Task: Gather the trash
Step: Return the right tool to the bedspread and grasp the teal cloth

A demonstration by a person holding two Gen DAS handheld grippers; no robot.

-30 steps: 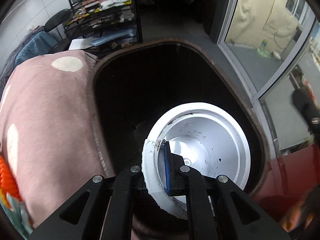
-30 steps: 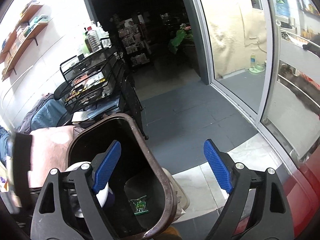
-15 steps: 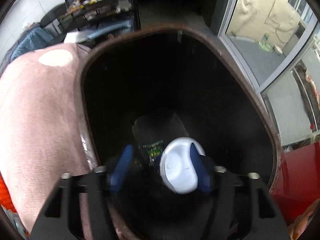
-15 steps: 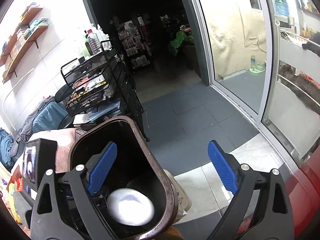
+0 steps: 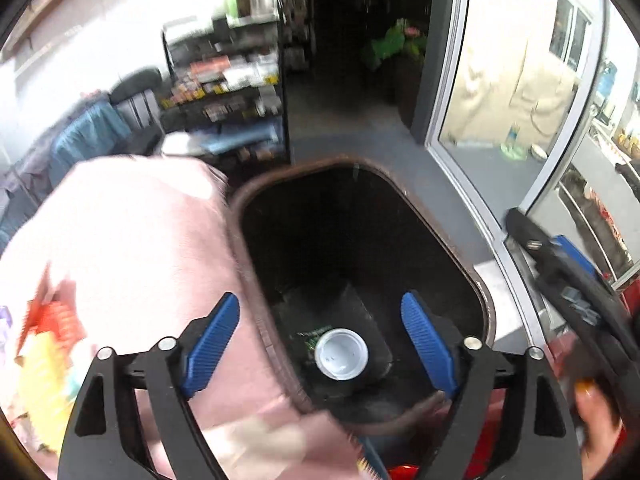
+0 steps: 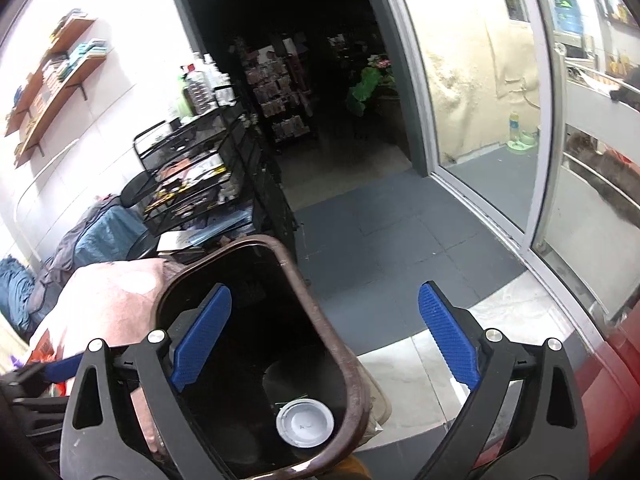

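In the left wrist view the left gripper [image 5: 320, 338] fills the lower part of the frame, its blue pads [image 5: 212, 334] spread wide with nothing between them; its jaws have just been opening, and nothing is in their grip; below and between them lies the white cup [image 5: 341, 354], resting on the bottom of the brown trash bin [image 5: 404, 200], bottom side up as far as the blur allows, beside a small green wrapper [image 5: 310, 338]; the bin's dark opening takes the centre of the frame, and a pink cloth [image 5: 132, 248] lies against its rim at the left; at the right edge a part of the right gripper [image 5: 568, 272] shows, black with a strip of blue, and a hand [image 5: 596, 412] sits at the lower right; a black wire rack [image 5: 228, 92] with packets stands at the upper left, and a glass door [image 5: 500, 80] runs down the upper right. In the right wrist view the right gripper [image 6: 326, 344] also stands wide apart and empty, its left pad [image 6: 200, 344] over the bin's mouth and its right pad [image 6: 450, 344] over the grey floor [image 6: 384, 232]; the bin [image 6: 352, 384] sits at lower centre, and the cup [image 6: 305, 423] lies inside it near the bottom of the frame, close to the near wall; the pink cloth [image 6: 108, 296] is at the left, the wire rack [image 6: 192, 176] above it, wooden shelves [image 6: 56, 80] at the upper left, and the glass door [image 6: 480, 100] at the right.
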